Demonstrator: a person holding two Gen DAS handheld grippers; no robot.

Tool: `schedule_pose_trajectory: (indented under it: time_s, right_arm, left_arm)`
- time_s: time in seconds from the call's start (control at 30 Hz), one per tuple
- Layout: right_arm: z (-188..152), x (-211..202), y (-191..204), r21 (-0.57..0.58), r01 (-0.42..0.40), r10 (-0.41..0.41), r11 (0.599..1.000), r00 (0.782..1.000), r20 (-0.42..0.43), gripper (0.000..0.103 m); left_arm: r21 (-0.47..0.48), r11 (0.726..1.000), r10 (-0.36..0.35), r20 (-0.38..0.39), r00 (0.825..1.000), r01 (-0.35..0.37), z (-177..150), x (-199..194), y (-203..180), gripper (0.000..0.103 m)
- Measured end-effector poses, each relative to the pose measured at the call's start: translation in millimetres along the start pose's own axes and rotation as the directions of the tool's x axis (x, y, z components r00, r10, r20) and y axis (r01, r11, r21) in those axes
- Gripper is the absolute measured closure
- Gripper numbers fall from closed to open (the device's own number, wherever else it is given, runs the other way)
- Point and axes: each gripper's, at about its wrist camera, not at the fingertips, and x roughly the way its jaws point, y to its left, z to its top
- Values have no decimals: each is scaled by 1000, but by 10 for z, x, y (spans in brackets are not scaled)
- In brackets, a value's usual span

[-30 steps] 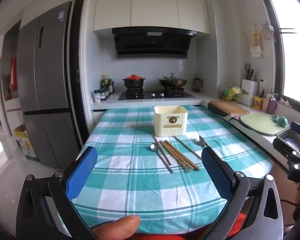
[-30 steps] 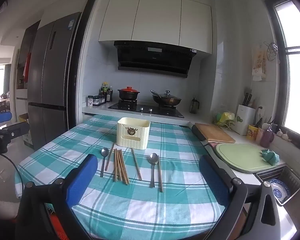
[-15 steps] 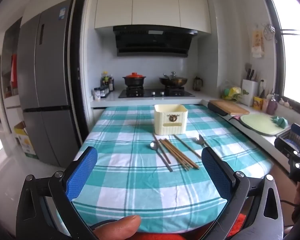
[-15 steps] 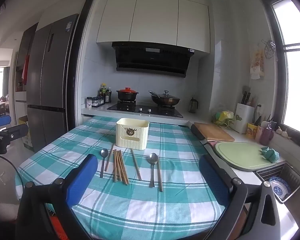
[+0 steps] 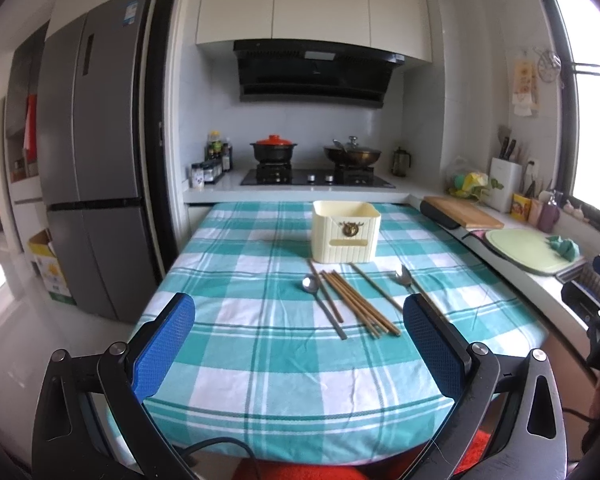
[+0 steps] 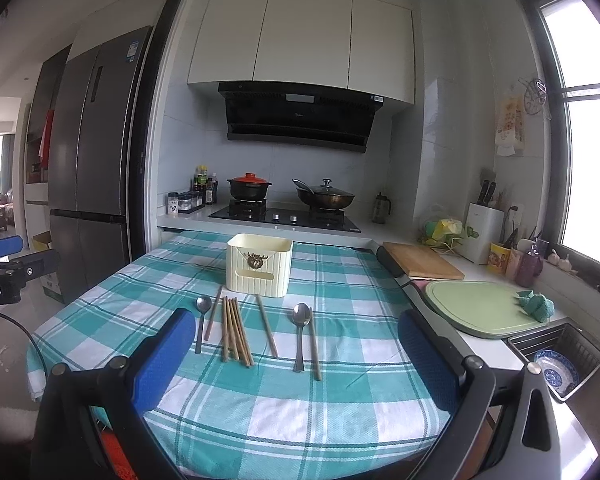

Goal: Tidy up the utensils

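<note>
Utensils [image 6: 260, 330] lie ahead of both level, wide-spread grippers' fingers [image 6: 162, 356].

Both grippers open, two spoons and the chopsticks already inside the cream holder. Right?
Not quite. The spoons and chopsticks lie on the tablecloth in front of the cream holder, as the right wrist view shows. Both grippers are open.
</note>
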Motion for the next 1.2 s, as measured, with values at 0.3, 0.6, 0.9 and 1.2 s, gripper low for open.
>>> schedule_pose_trajectory:
  time_s: [0.3,0.6,0.9,1.2]
  right_arm:
    - [4,43,-9,4,-6,6,1000,1000,-12,0]
    - [-9,81,1,7,-3,3,1000,1000,-22,0]
    - [5,95,0,8,0,0,1000,1000,-22,0]
    - [6,102,-5,9,1,-1,1000,1000,-22,0]
  left_arm:
    - [-4,1000,10,-15,1000,-10,-10,64,13,0]
    - [-6,1000,13,-28,1000,-13,-4,106,39,0]
    - [-3,1000,11,-29,1000,-11,-6,126,44,0]
    - [-3,1000,13,-30,999,-13,-9,127,36,0]
